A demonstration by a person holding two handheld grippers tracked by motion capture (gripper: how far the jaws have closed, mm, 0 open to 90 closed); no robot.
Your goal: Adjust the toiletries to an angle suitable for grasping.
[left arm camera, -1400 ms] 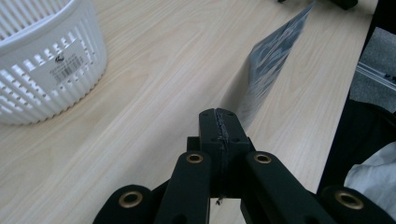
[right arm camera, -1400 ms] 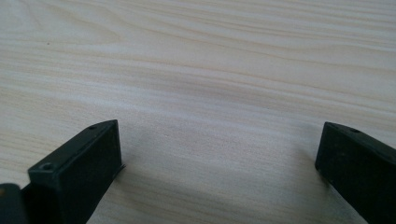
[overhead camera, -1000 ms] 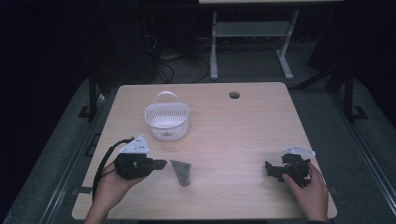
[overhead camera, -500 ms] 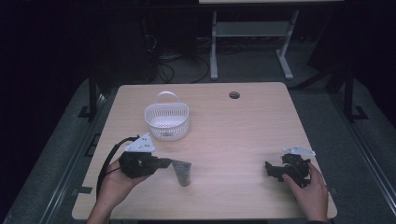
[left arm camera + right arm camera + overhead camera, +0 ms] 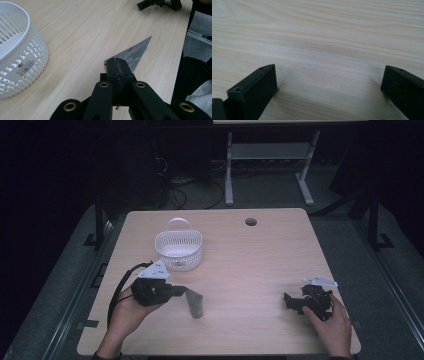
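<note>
2 grippers sit low over the table (image 5: 250, 265). We see the left gripper (image 5: 181, 290) at the near left, jaws pressed together on one end of a grey sachet (image 5: 194, 304), just near of the white basket (image 5: 178, 250). Our right gripper (image 5: 290, 301), near right, has jaws spread wide, holding nothing.

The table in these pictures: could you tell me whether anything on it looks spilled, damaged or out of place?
Nothing stands out. The white basket sits upright, and the left gripper pinches a flat grey packet.
</note>
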